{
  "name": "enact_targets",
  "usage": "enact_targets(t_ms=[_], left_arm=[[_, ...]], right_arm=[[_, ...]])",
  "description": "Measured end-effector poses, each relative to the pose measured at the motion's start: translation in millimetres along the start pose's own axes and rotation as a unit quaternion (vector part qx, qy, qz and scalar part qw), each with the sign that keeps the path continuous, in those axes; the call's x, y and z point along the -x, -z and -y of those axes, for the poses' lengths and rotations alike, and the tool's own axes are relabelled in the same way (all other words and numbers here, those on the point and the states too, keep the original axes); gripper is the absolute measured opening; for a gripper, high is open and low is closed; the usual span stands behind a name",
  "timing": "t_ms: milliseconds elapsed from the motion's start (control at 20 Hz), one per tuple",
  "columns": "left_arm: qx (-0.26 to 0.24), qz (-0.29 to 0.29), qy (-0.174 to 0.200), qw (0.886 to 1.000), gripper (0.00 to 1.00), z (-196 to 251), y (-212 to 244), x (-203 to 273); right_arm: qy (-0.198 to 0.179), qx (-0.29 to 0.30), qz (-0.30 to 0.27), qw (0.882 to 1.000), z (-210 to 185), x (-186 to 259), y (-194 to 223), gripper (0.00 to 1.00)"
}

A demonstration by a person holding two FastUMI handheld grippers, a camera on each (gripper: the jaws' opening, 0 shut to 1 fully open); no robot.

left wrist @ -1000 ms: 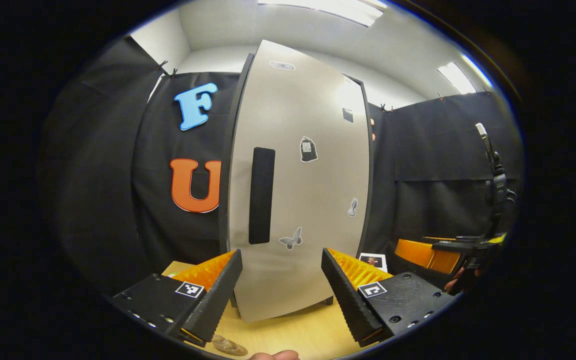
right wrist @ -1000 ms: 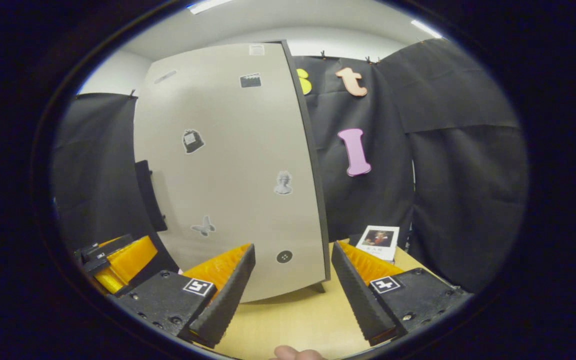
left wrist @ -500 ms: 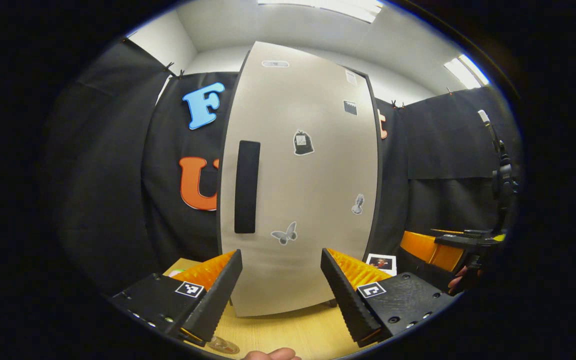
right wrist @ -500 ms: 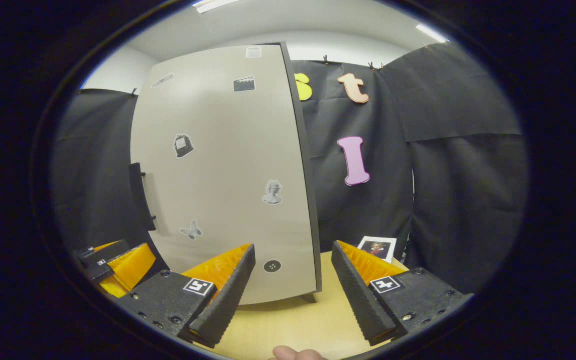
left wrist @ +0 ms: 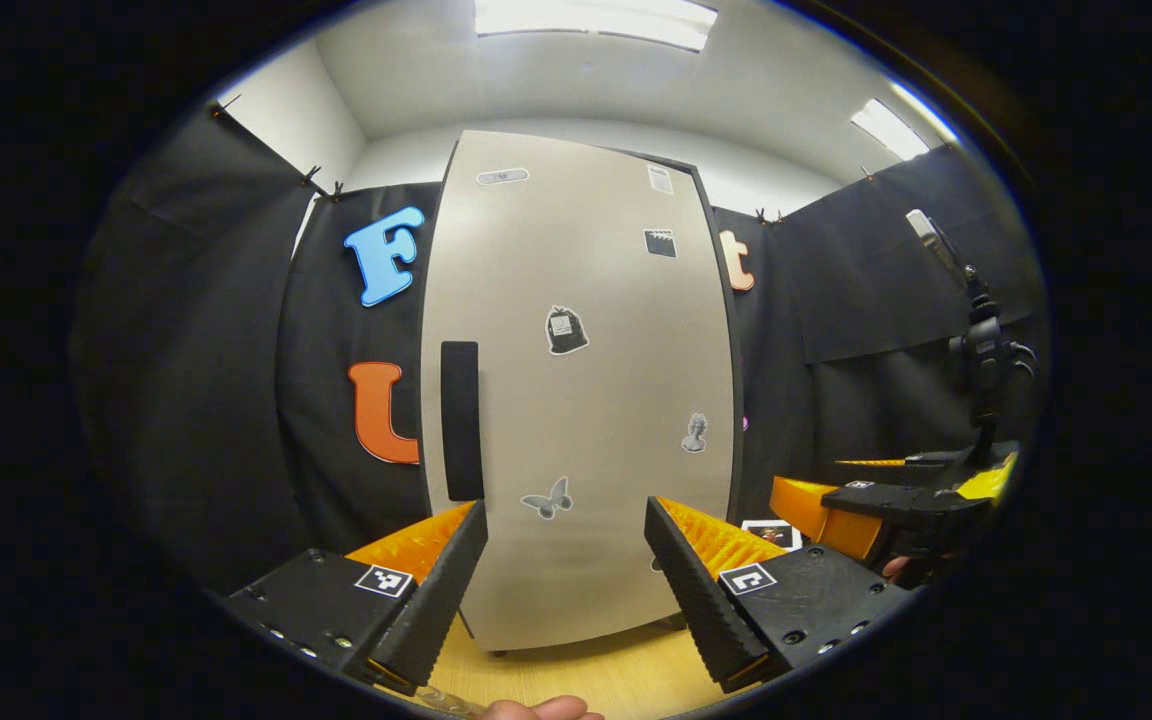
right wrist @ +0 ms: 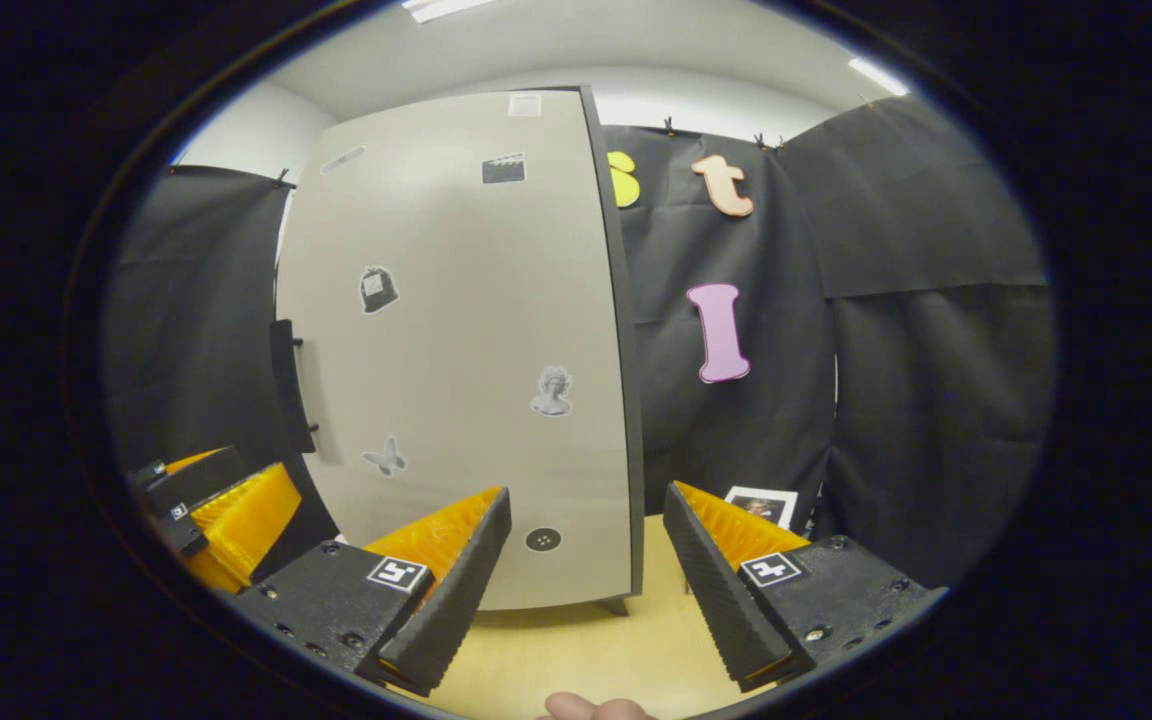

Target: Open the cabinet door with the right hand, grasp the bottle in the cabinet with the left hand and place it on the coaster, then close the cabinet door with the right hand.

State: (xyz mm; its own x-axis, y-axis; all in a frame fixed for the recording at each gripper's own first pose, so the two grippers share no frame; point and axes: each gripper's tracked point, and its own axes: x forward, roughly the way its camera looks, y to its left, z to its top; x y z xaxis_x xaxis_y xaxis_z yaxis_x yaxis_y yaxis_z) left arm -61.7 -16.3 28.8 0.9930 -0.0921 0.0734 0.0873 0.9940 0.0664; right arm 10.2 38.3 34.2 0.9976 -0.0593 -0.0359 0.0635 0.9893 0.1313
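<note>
A tall cabinet stands on the table with its grey, stickered door [left wrist: 586,400] [right wrist: 456,330] shut, so the inside is hidden. The door's black vertical handle [left wrist: 460,420] [right wrist: 286,385] runs along its left edge. My left gripper [left wrist: 564,505] is open in front of the door's lower part, short of it, with nothing between its fingers. My right gripper [right wrist: 586,490] is also open and holds nothing, facing the door's lower right corner. In the left gripper view the right gripper [left wrist: 896,500] hangs to the right. In the right gripper view the left gripper [right wrist: 226,505] sits low at the left.
The wooden table [right wrist: 576,650] stretches between the grippers and the cabinet. A small photo card [right wrist: 761,505] [left wrist: 774,533] leans at the back right beside the cabinet. A thumb tip [left wrist: 541,710] shows at the bottom edge. Black cloth walls close in on both sides.
The left gripper has backed off and turned a little, so the cabinet looks smaller and its handle sits further left. The right gripper has barely drifted. Both stay open.
</note>
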Motion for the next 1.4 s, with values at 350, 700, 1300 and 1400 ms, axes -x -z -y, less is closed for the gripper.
enact_targets(t_ms=[350,700,1300,1400], left_arm=[[0.002,-0.005,-0.01,1.0,0.95,-9,2,0],[0.003,-0.012,-0.02,1.0,0.95,-15,4,8],[0.005,-0.019,-0.032,0.999,0.95,-25,7,10],[0.007,-0.016,-0.033,0.999,0.95,-26,5,10]], right_arm=[[0.005,0.009,0.005,1.0,2,5,1,0.94],[0.016,0.016,0.011,1.0,7,9,2,0.99],[0.014,0.024,0.009,1.0,8,11,3,0.99],[0.015,0.024,0.008,1.0,9,11,3,0.99]])
